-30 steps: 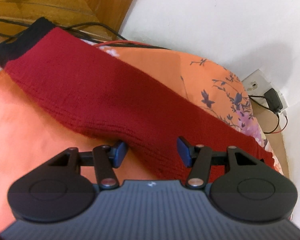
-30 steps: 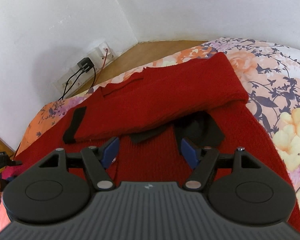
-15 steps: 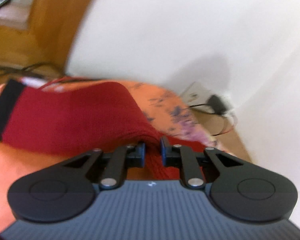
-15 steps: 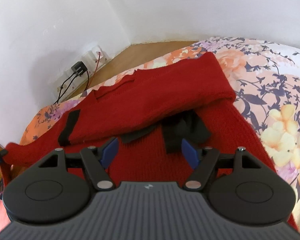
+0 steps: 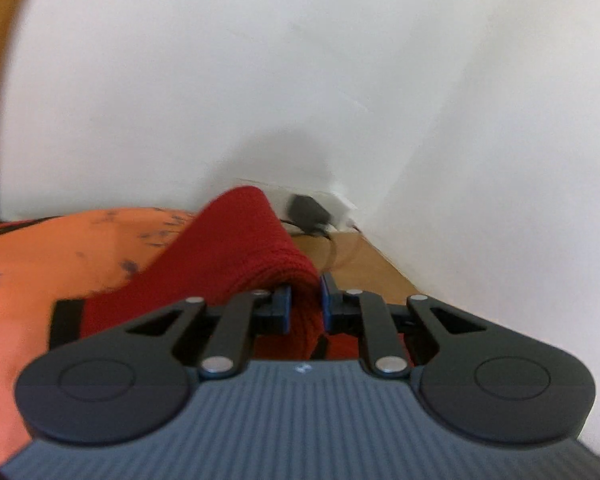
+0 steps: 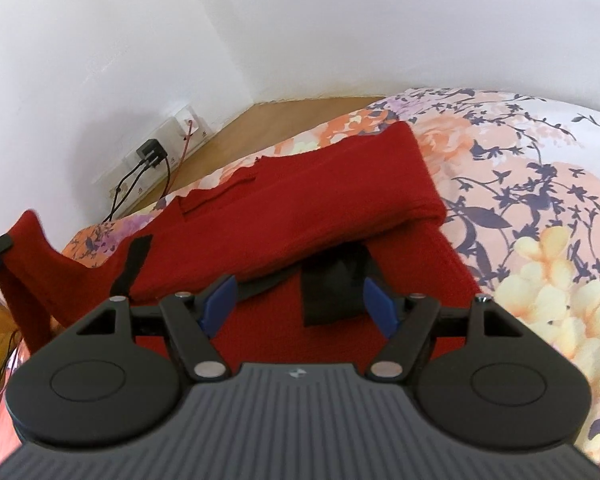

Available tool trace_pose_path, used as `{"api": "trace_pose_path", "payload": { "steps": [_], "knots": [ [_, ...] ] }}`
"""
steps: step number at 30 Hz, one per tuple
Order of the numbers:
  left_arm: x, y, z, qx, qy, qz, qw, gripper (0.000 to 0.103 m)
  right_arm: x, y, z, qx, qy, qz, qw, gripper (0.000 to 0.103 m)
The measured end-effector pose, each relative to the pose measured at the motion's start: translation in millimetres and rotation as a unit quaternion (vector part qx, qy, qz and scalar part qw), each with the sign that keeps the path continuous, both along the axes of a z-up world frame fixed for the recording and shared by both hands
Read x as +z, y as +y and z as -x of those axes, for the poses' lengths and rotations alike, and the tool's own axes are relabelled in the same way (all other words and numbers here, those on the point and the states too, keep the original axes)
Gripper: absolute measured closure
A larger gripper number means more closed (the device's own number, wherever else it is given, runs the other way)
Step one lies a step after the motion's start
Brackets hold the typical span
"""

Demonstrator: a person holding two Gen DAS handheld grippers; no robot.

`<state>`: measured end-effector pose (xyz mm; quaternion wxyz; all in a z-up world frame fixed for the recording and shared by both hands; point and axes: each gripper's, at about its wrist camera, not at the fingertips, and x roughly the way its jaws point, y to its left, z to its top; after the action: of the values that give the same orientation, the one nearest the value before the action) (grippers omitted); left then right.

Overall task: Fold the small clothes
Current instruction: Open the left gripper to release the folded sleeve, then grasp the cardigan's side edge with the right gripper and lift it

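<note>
The red knitted sweater (image 6: 308,208) is a coarse, matt ribbed wool-like cloth, trimmed with smoother black fabric bands (image 6: 132,264), and it lies on a soft, smooth cotton-like bedsheet printed with orange and navy flowers (image 6: 532,208). The right gripper (image 6: 300,308) is matt black plastic with dull blue rubbery pads (image 6: 220,304), shiny round metal rivets and a grey ribbed body, as is the left gripper (image 5: 305,306). The white painted wall (image 6: 340,20) looks smooth and matt beside the satin brown wooden floor (image 6: 260,124).
</note>
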<state>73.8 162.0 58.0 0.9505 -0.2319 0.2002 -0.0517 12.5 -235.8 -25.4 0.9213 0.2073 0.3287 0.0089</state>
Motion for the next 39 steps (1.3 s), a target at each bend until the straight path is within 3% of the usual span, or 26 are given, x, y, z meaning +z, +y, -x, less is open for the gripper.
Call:
{"api": "trace_pose_path", "payload": {
  "steps": [8, 15, 18, 21, 25, 31, 39],
  "knots": [
    [-26.3, -58.5, -21.8, -0.067, 0.034, -0.027, 0.9968, 0.087, -1.9, -17.2, 7.3, -0.016, 0.002, -0.001, 1.0, 0.027],
    [-70.7, -79.4, -34.8, -0.094, 0.111, -0.053, 0.988, 0.086, -4.4, -26.7, 14.5, -0.028, 0.005, 0.0, 1.0, 0.027],
    [-84.8, -82.5, -41.7, -0.089, 0.137, -0.061, 0.9847, 0.084, -6.6, -29.9, 16.0, -0.033, 0.009, -0.001, 0.999, 0.027],
    [-94.5, -87.9, -46.8, -0.09, 0.153, -0.069, 0.9816, 0.069, -8.7, -30.7, 16.5, -0.034, 0.013, -0.003, 0.999, 0.027],
    [-89.7, -95.5, -42.2, -0.101, 0.159, -0.093, 0.9776, 0.052, -7.8, -25.9, 13.7, -0.026, 0.013, -0.007, 1.0, 0.027],
    [-65.1, -82.3, -16.9, -0.101, 0.168, -0.118, 0.9734, 0.052, 4.9, -1.2, 4.0, 0.014, -0.002, -0.014, 1.0, 0.027],
    [-49.6, -34.3, 9.1, -0.056, 0.185, -0.153, 0.9693, 0.052, 21.4, 66.2, -20.1, 0.111, -0.017, -0.014, 0.994, 0.027]
  ]
}}
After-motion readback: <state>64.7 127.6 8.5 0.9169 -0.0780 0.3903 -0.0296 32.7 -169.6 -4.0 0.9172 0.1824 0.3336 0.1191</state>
